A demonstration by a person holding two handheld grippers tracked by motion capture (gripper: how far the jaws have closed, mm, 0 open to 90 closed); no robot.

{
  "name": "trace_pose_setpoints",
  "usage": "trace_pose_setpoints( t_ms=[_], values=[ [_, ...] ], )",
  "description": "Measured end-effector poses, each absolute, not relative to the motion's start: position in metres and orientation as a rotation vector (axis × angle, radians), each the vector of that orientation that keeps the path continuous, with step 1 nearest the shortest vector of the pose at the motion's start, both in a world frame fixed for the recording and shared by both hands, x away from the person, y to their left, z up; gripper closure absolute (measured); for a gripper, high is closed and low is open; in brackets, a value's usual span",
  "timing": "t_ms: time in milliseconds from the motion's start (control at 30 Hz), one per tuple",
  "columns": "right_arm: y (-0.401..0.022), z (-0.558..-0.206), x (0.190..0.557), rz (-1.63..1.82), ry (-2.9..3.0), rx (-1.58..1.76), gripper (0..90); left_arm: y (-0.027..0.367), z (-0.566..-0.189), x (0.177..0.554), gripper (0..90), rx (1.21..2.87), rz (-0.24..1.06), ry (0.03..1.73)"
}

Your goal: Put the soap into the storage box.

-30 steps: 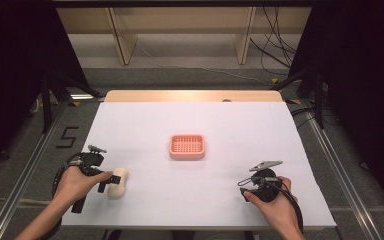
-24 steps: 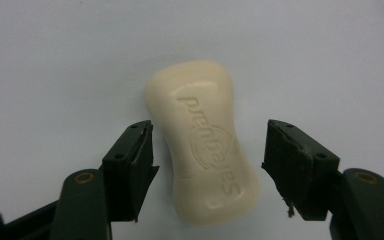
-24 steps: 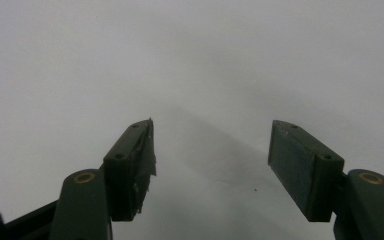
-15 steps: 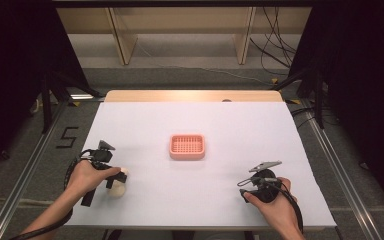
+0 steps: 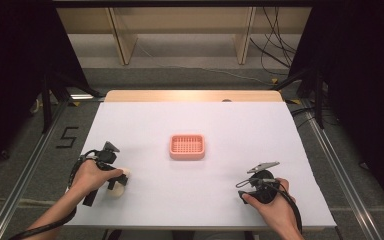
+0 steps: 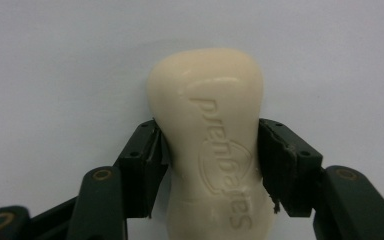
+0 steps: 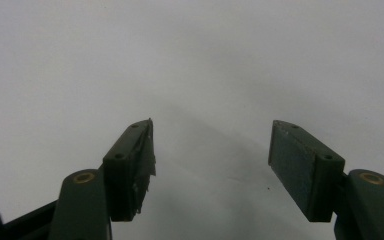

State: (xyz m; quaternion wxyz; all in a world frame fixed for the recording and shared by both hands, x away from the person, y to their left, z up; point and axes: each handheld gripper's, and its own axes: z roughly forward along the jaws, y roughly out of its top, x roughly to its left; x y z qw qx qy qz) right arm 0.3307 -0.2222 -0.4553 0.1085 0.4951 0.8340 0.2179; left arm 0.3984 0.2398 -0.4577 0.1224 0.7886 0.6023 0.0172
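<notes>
Left gripper view: we see the soap bar [image 6: 215, 145] lying flat on the white desk [image 6: 55, 60], with its narrow waist between the two jaws. Both pads press against that waist, so the left gripper [image 6: 210, 165] is closed on the bar. We judge that the waist is chosen because the wider ends on either side of the pads keep the smooth bar from slipping along them. The rounded far end of the bar projects beyond the jaw tips. The near end is cut off by the bottom edge, so we cannot tell how deep the bar sits between the jaws. The embossed lettering reads upside down and only in part.

In the high view, the left gripper [image 5: 111, 181] is near the left front corner of the desk. The hand [image 5: 94, 175] covers most of the bar [image 5: 119, 184], which shows as a pale end at the jaws. We cannot tell from here whether the bar rests on the desk or is lifted.

A pink soap dish [image 5: 187, 146] stands well beyond the jaws, toward the middle of the desk, and it looks empty. We judge it to be the likely destination.

In the right gripper view, the right gripper [image 7: 212, 160] holds its jaws wide apart with nothing but bare desk between them. We judge it to be parked clear of the work. In the high view, its jaw tips [image 5: 241, 189] are too small to read.
</notes>
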Motion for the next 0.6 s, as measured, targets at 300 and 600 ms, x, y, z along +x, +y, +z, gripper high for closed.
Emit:
trace_pose_setpoints(
  t_ms=[300, 600],
  values=[
    [-0.2233, -0.4556, 0.331, 0.631, 2.465, 1.451, 35.6, 0.2399, -0.4582, 0.4011, 47.0, 2.339, 0.044, 1.724],
    [-0.2229, -0.4574, 0.3317, 0.637, 2.463, 1.459, 35.6, 0.2392, -0.4569, 0.4047, 47.8, 2.406, -0.037, 1.709]
  ],
)
